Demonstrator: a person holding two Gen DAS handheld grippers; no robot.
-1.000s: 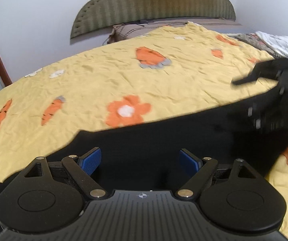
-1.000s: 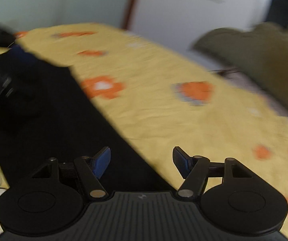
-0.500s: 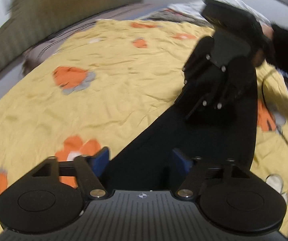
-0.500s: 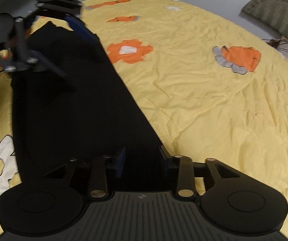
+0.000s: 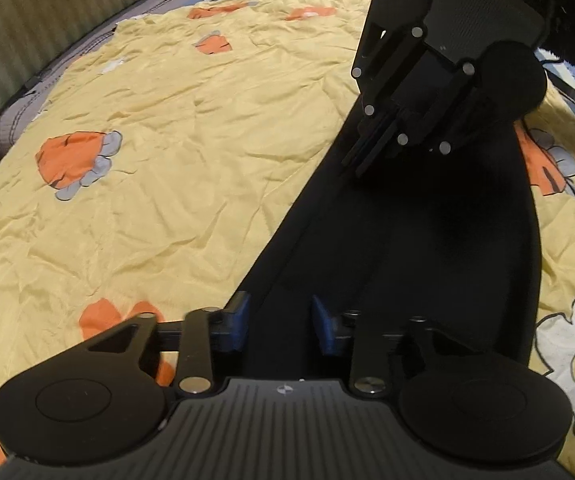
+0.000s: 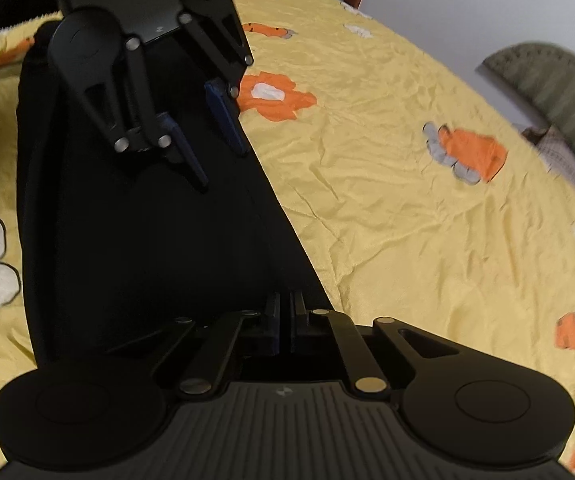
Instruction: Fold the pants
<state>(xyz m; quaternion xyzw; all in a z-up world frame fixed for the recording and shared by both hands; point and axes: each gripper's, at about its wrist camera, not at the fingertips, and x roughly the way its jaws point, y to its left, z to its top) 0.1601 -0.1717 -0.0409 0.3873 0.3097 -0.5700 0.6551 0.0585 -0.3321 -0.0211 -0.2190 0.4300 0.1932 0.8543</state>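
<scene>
both jaws closing since before | left gripper (image 5: 279, 322) partly open astride pants (image 5: 407, 240) edge | right gripper (image 6: 285, 320) pinched shut

The black fabric pants (image 5: 427, 240) lie flat as one long, dark, smooth strip on a wrinkled yellow bedspread with orange and white flowers (image 5: 147, 140). One long edge runs straight across the spread; the far end in the right wrist view looks rounded.

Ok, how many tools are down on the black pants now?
2. The right tool is shut on the long edge of the black pants at one end; the left tool, jaws just closing, straddles the same edge at the other end, fabric between them.
</scene>
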